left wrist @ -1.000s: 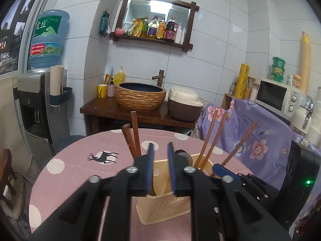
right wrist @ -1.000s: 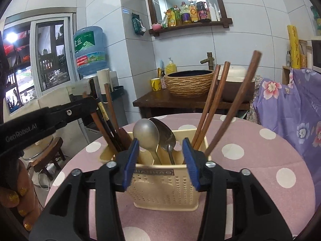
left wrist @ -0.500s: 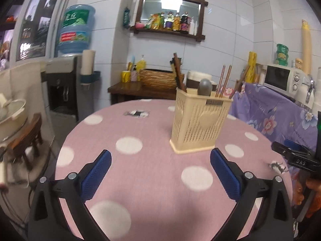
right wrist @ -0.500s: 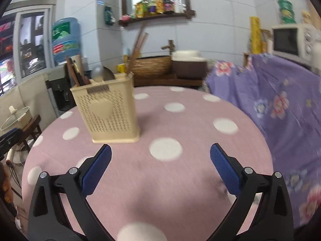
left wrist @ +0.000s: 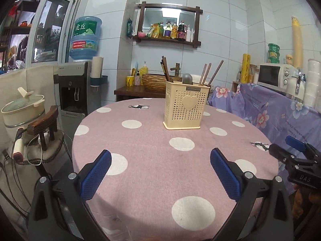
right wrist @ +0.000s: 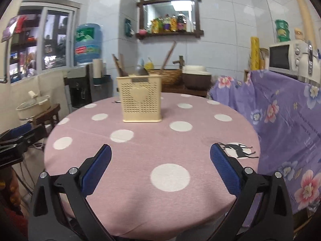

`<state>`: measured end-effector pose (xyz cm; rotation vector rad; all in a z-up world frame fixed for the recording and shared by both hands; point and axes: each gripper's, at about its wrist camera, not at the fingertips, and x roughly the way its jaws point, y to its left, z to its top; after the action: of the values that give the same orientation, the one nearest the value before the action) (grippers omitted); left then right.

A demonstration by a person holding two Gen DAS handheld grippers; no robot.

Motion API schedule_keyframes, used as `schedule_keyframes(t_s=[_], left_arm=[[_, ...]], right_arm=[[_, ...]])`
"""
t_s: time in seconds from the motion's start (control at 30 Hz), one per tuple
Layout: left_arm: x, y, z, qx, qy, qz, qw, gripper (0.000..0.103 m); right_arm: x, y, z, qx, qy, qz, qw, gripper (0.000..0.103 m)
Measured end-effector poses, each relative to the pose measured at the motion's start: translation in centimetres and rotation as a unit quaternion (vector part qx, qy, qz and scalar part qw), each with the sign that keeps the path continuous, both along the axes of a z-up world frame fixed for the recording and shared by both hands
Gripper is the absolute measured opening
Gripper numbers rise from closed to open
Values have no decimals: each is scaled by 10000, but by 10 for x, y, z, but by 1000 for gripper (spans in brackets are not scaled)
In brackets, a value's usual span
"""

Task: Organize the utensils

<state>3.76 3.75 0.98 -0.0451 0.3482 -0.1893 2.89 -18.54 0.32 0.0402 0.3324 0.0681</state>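
A cream perforated utensil holder point(left wrist: 185, 105) with a heart on its front stands upright on the far half of the round pink polka-dot table point(left wrist: 160, 160). It holds dark wooden chopsticks point(left wrist: 208, 74) and a grey spoon point(left wrist: 187, 78). It also shows in the right wrist view point(right wrist: 141, 99). My left gripper point(left wrist: 160, 168) is open and empty above the near table edge, well back from the holder. My right gripper point(right wrist: 160, 166) is open and empty, also well back; it shows at the right edge of the left wrist view point(left wrist: 295, 150).
A purple floral cloth point(left wrist: 280, 110) covers furniture to the right, with a microwave point(left wrist: 274, 75) on it. A water dispenser point(left wrist: 80, 84) and a stool with a pot point(left wrist: 24, 108) stand to the left. A wooden side table with a woven basin point(left wrist: 154, 80) is behind.
Both grippers have opened wide and pulled back from the utensil holder to the near edge of the table. The holder stays in place with the utensils in it.
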Motion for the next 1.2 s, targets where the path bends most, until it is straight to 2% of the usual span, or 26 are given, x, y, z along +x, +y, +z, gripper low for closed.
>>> schedule_keyframes(t_s=[0.13, 0.27, 0.37, 1.2], left_arm=[[-13, 5, 4, -177, -150, -8, 9997, 98], [-15, 1, 4, -31, -248, -27, 9997, 98], [-17, 3, 3, -84, -248, -12, 9997, 98], [-20, 7, 0, -138, -244, -10, 9996, 98]], right_arm=[[-12, 13, 10, -27, -175, 199, 9996, 97], [-19, 17, 16, -41, -275, 238, 9993, 97], [-23, 15, 19, 77, -351, 259, 9990, 97], [-18, 14, 14, 111, -238, 220, 9994, 97]])
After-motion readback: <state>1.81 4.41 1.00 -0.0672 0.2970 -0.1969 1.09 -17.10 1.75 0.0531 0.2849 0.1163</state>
